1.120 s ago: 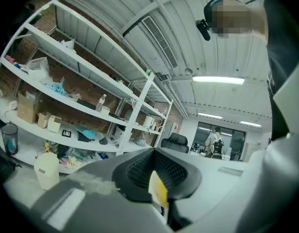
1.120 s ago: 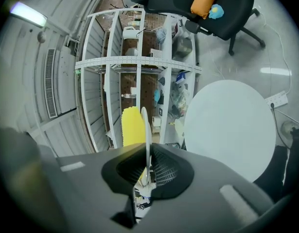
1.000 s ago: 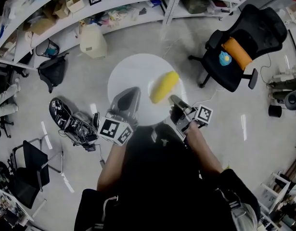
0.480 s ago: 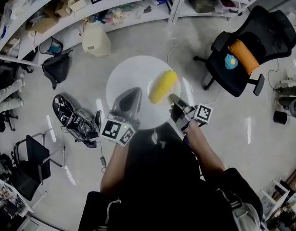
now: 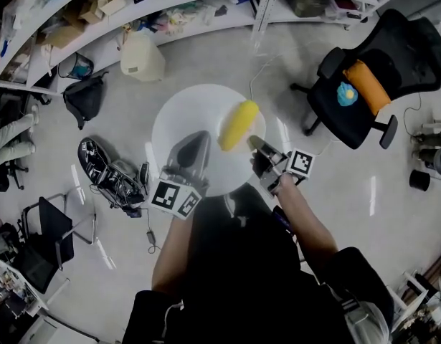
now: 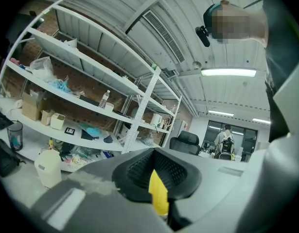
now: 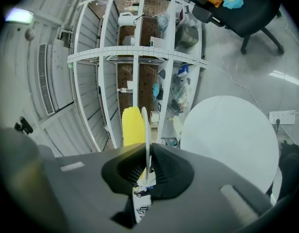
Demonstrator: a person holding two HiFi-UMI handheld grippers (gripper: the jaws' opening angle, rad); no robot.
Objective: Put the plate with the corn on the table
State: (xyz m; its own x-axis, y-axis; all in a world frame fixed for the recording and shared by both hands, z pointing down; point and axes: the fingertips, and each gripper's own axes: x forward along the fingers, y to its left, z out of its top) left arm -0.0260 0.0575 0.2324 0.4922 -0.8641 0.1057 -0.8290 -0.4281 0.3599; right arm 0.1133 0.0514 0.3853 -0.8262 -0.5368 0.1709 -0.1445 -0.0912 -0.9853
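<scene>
A yellow corn cob (image 5: 238,124) lies on a white plate (image 5: 231,155) that I carry above a round white table (image 5: 170,120); white on white, the plate's outline is hard to make out. My right gripper (image 5: 254,143) is shut on the plate's near right rim. In the right gripper view the plate (image 7: 146,130) stands edge-on between the pads, with the corn (image 7: 133,125) beside it and the table (image 7: 232,140) beyond. My left gripper (image 5: 197,136) hovers at the plate's left, jaws nearly together, pinching nothing. A sliver of corn (image 6: 159,195) shows through its gap (image 6: 156,178).
A black office chair (image 5: 363,70) with an orange cushion stands at the right. White shelves (image 5: 170,6) run along the back, with a white jug (image 5: 140,56) and a black bag (image 5: 84,95) on the floor before them. Cabled gear (image 5: 112,178) and a folding chair (image 5: 44,242) lie left.
Both grippers, with the plate and corn, have shifted a little further out over the round table and slightly lower. The grip on the plate looks unchanged.
</scene>
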